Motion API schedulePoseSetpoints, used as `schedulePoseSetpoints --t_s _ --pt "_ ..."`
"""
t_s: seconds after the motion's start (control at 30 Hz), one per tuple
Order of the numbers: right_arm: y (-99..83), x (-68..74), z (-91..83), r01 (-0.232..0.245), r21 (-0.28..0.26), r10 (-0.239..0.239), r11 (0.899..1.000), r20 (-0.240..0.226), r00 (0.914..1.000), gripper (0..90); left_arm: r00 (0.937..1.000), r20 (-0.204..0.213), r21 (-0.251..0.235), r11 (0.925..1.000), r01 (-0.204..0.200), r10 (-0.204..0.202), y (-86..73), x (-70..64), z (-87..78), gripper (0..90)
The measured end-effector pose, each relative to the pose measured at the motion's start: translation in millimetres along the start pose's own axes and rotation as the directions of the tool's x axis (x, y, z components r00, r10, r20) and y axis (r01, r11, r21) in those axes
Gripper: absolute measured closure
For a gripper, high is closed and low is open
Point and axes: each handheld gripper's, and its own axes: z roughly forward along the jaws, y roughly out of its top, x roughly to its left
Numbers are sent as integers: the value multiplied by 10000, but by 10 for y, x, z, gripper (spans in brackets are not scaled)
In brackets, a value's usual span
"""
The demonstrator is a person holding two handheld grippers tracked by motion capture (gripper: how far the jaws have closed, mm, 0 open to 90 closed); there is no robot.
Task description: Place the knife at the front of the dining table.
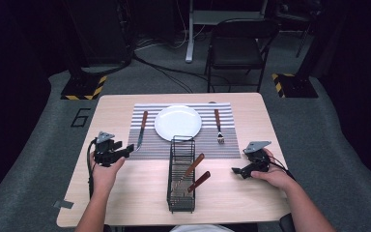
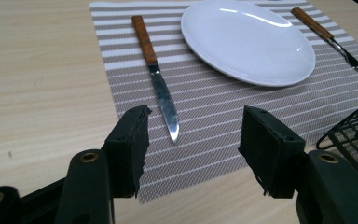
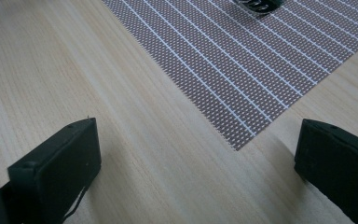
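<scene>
Left tongs (image 2: 193, 135) agape near knife (image 2: 158, 84)

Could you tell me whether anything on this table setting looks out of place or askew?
The knife lies left of the plate and the fork right, swapped from the usual setting. Both point toward the person.

The light wooden table (image 1: 125, 193) carries a striped placemat (image 1: 232, 145) toward 12 o'clock. A black wire rack (image 1: 181, 179) stands at 6 o'clock, touching the mat's near edge.
</scene>
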Motion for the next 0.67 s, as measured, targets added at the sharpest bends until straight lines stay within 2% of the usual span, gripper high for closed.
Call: schedulePoseSetpoints --t_s 0.1,0.27,0.43,0.6,0.67 --pt "0 -1 0 6 -1 -6 10000 -4 10000 0 10000 -24 131 9999 70 -70 -73 55 2 419" --pt "0 0 0 -3 3 3 10000 -3 10000 0 9993 -320 429 9989 182 -168 -210 182 1 409" --pt "0 0 0 1 0 -1 10000 -1 10000 0 9952 -214 434 9944 964 -955 -371 350 28 409" --pt "-1 2 -1 -15 1 15 10000 12 10000 0 9901 -625 440 9907 1287 -1259 -478 503 33 388" --pt "-1 2 -1 -17 1 17 10000 18 10000 0 9900 -826 486 9918 1185 -1143 -505 547 39 355"
